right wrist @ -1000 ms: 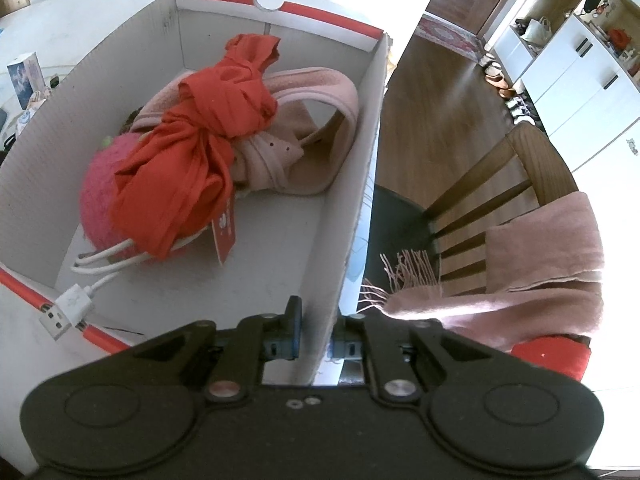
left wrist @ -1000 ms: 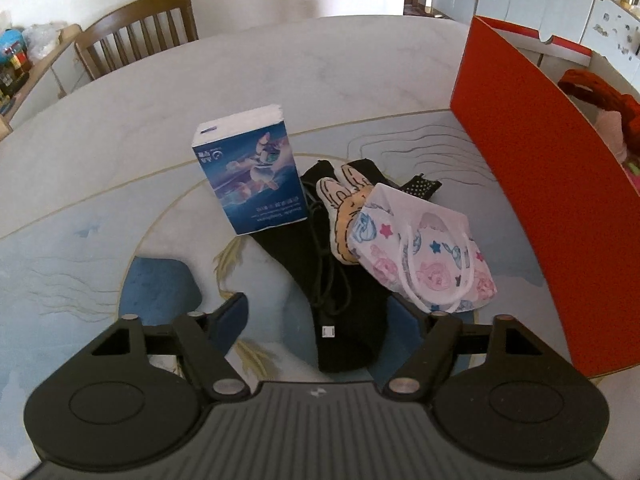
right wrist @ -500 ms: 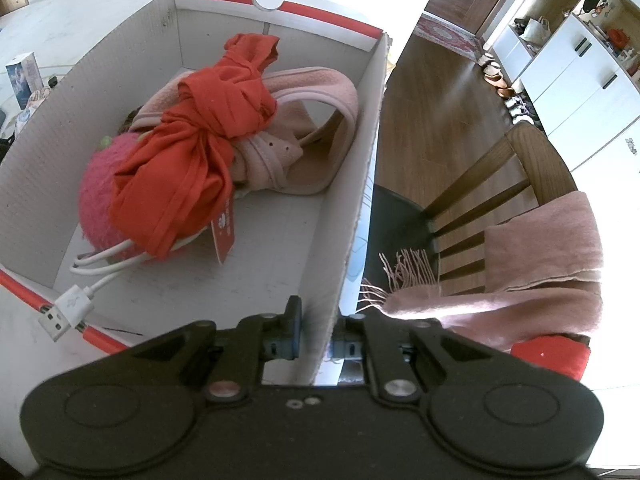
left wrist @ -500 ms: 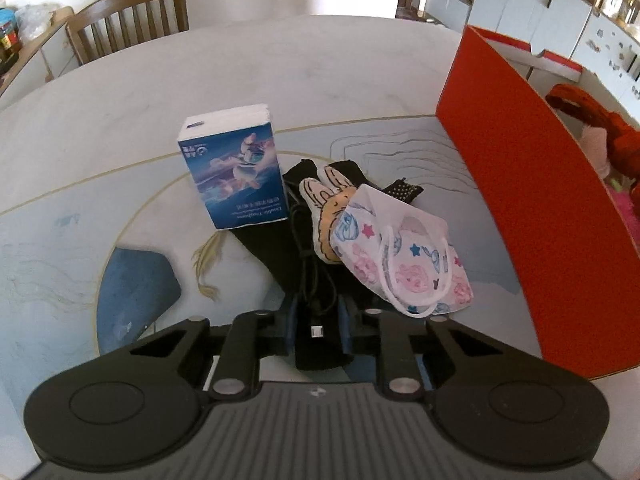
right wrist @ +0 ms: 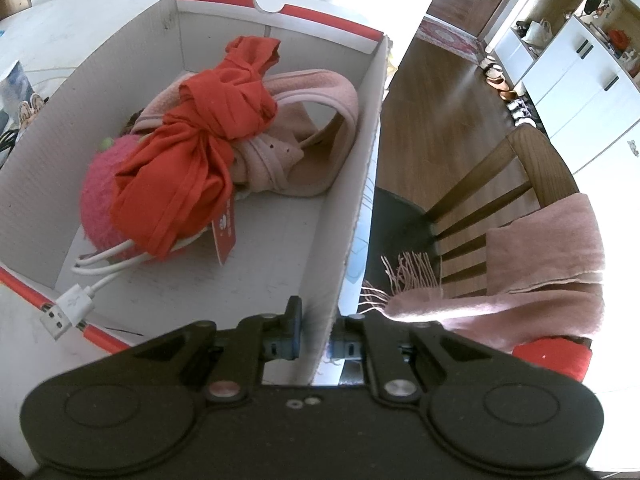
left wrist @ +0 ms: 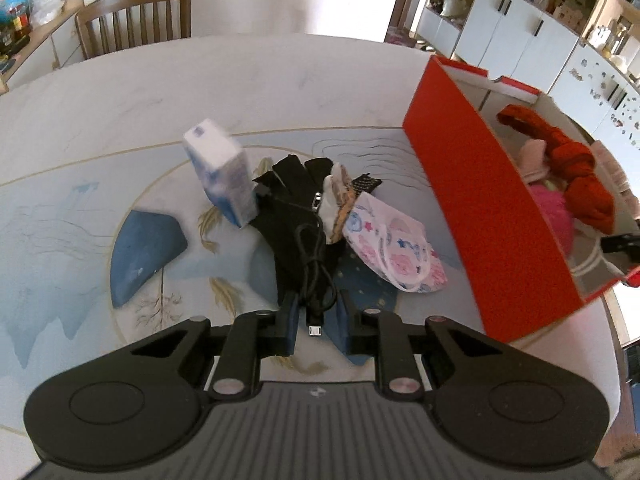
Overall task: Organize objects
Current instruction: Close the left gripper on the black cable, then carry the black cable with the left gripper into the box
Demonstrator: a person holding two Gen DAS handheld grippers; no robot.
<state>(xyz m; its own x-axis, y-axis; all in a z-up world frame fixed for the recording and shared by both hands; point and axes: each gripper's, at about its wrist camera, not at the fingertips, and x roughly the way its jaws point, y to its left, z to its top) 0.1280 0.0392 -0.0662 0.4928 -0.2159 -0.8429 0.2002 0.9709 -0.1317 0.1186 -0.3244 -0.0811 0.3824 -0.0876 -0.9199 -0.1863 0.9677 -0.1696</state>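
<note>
The left gripper (left wrist: 316, 328) is clamped on the black cable (left wrist: 316, 276), whose plug shows between the pads, and the black cloth (left wrist: 292, 216) beneath seems to be caught too. The tissue pack (left wrist: 222, 178) leans beside it. The box (right wrist: 360, 184), right of the pile, is pinched by its near wall in the narrow right gripper (right wrist: 316, 346), presumably to be steadied for loading.
</note>
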